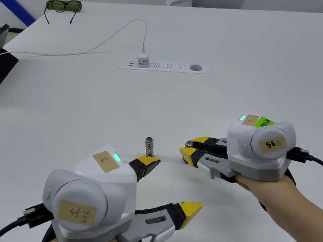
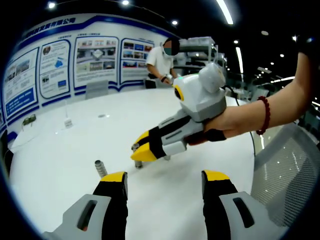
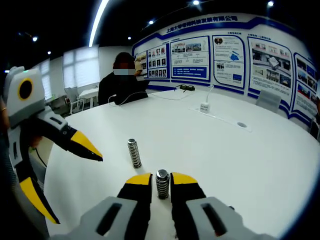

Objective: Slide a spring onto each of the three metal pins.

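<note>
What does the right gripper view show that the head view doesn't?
Right gripper view: the right gripper, yellow-tipped jaws closed around a coiled metal spring on its pin, plus blue-bordered wall posters. Head view: tan paper labels on both grippers' white bodies. Both: the open left gripper, a second upright spring-covered pin, the white power strip.

White table [image 1: 242,40], power strip [image 1: 164,66] with plugged cable [image 1: 101,44], glasses [image 1: 63,6], upright spring-clad pin [image 1: 149,146]

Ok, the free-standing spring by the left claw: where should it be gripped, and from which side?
Grip the spring at mid-coil, probably coming in level from the left claw's side: it stands upright and slender on the table, with that claw open just beside it.
</note>
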The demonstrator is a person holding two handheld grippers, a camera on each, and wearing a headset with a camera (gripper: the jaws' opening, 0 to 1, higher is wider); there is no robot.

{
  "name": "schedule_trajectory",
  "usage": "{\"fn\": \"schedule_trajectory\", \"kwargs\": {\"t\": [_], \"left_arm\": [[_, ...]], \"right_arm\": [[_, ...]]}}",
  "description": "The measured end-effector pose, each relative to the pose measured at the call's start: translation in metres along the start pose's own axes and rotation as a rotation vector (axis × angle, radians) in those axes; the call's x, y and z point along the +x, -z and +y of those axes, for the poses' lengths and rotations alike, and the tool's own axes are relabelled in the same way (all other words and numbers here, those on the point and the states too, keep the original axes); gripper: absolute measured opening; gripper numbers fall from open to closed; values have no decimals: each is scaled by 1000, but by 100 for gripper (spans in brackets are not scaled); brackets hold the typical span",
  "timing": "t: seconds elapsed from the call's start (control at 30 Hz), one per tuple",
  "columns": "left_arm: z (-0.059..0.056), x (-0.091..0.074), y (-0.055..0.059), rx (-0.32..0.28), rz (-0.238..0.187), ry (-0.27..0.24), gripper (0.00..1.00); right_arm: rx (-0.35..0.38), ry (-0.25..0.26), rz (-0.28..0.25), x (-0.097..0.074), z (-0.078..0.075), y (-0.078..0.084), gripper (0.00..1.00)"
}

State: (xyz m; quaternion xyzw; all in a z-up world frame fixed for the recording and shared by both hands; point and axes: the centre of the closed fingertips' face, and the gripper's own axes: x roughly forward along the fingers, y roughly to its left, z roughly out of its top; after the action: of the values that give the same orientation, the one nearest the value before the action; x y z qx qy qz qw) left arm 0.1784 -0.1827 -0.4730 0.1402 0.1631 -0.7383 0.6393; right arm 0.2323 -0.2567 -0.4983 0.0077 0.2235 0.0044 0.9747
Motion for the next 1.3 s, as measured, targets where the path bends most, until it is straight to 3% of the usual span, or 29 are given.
{"fn": "schedule_trajectory", "kwargs": {"t": [0.2,0.57,0.8,1.3], "left_arm": [[0,1,0,6,5,-7,61],[-3,3,-3,24,5,-8,63],[-5,6,-6,39,0,-2,63],[-12,27,-11,81,20,24,56]], "right_arm": [[19,0,-27,-7,0,-10,21],[44,18,-33,-28,-1,-19,31],[77,56,-50,-46,-2,-23,42],[144,113,-87,-85,-9,-27,52]]}}
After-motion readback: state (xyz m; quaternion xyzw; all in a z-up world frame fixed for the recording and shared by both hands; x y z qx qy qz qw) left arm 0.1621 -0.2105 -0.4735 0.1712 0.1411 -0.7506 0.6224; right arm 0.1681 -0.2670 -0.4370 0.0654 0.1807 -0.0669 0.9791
